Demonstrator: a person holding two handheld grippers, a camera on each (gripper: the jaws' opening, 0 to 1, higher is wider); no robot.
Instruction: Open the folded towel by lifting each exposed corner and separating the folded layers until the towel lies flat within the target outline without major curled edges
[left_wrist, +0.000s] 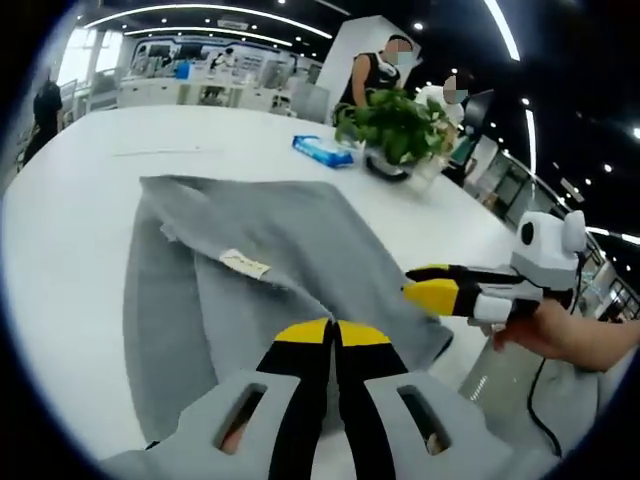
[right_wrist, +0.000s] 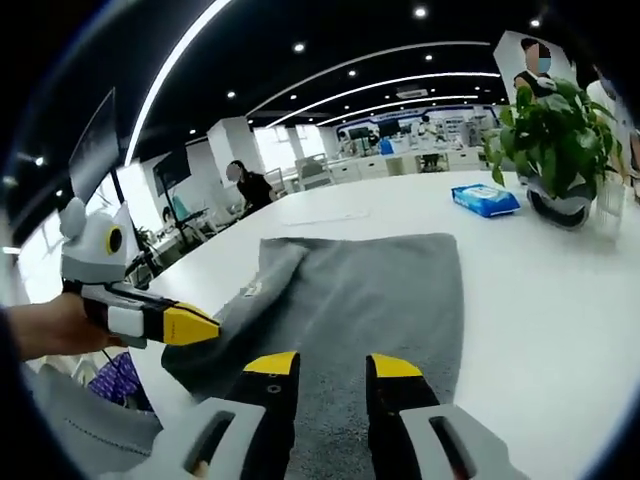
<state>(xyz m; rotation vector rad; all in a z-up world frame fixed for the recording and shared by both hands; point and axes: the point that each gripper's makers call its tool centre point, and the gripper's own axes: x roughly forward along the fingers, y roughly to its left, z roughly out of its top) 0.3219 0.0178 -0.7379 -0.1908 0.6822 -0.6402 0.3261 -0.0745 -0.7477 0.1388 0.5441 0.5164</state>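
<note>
A grey towel (left_wrist: 280, 230) (right_wrist: 380, 290) lies folded on the white table (left_wrist: 70, 250) (right_wrist: 540, 300). Its upper layer crosses on a slant, and a white label (left_wrist: 245, 263) shows at the fold. My left gripper (left_wrist: 332, 330) has its yellow tips pressed together at the edge of that upper layer. In the right gripper view the left gripper (right_wrist: 205, 326) meets the towel's near left corner, which bunches into a ridge. My right gripper (right_wrist: 333, 366) stands open over the towel's near edge. It enters the left gripper view (left_wrist: 425, 285) at the towel's right side.
A potted plant (left_wrist: 400, 125) (right_wrist: 550, 135) and a blue wipes pack (left_wrist: 322, 150) (right_wrist: 485, 198) stand on the table beyond the towel. A hand (left_wrist: 560, 335) holds the right gripper. People stand behind the table.
</note>
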